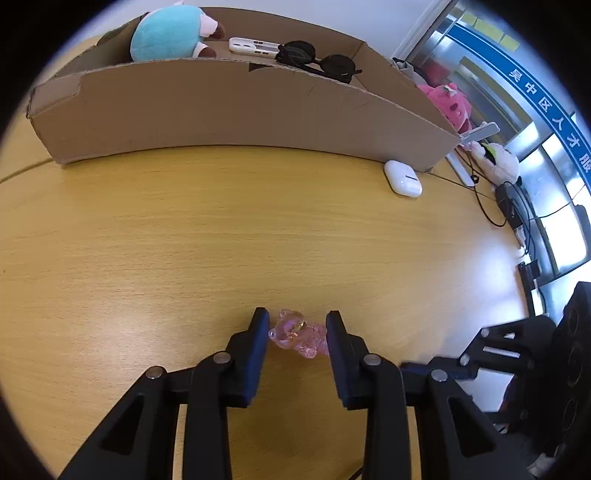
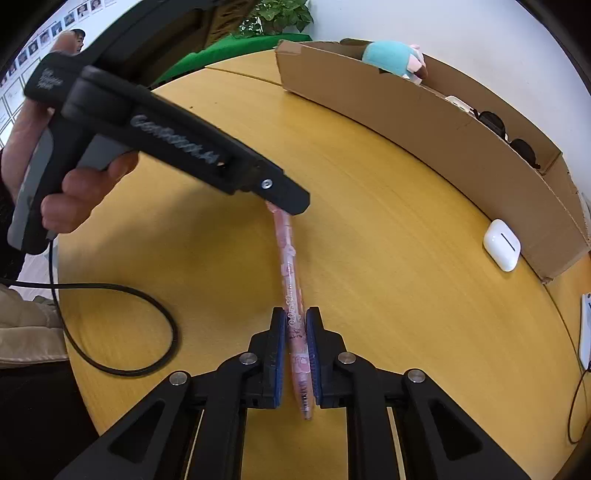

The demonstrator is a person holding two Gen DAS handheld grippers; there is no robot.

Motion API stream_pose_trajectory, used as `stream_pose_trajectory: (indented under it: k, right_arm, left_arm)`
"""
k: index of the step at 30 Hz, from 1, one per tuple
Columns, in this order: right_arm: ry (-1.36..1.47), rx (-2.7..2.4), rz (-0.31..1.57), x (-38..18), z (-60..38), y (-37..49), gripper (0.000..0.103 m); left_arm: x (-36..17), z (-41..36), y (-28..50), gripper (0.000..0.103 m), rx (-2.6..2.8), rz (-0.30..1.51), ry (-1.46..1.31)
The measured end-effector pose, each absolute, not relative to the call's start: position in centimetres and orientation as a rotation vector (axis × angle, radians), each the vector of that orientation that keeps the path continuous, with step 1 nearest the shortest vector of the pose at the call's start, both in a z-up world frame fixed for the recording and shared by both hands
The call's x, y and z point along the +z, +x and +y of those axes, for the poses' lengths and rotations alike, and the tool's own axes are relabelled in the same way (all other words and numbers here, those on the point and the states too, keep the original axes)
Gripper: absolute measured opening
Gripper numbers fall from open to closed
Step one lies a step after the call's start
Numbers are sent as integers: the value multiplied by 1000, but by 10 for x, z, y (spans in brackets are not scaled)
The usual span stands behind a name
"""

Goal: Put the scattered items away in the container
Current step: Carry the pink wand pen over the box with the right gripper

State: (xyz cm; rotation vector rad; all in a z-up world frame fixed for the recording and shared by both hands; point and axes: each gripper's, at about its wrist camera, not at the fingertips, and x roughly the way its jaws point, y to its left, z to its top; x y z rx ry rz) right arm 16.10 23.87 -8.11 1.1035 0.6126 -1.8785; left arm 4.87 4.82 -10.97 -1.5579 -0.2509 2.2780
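Observation:
A pink pen point(image 2: 291, 295) lies across the yellow table; its clear pink bear-shaped top point(image 1: 297, 333) sits between my left gripper's point(image 1: 297, 325) open fingers, with small gaps on both sides. My right gripper point(image 2: 295, 323) is shut on the pen's lower barrel. The left gripper's body point(image 2: 166, 147) shows over the pen's far end in the right wrist view. The cardboard box point(image 1: 229, 107) stands at the back and holds a blue plush point(image 1: 173, 33), a white remote point(image 1: 253, 47) and black sunglasses point(image 1: 317, 61). A white earbud case point(image 1: 402, 178) lies on the table beside the box, also seen from the right wrist point(image 2: 502, 244).
Pink point(image 1: 448, 103) and white point(image 1: 496, 162) plush toys, cables point(image 1: 491, 206) and devices crowd the table's right edge. A black cable point(image 2: 122, 325) loops on the table at the left in the right wrist view. A plant point(image 2: 273, 16) stands behind the table.

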Motion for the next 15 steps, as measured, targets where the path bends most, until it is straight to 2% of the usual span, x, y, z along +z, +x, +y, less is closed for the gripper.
stream_pose_trajectory:
  k: [8, 15]
  right_arm:
    - [1088, -1931, 601, -74, 239, 173, 10]
    - [995, -2054, 529, -37, 244, 169, 10]
  left_arm:
    - [-103, 48, 42, 30, 2289, -249, -1553]
    - [-52, 54, 21, 30, 2361, -165, -1418]
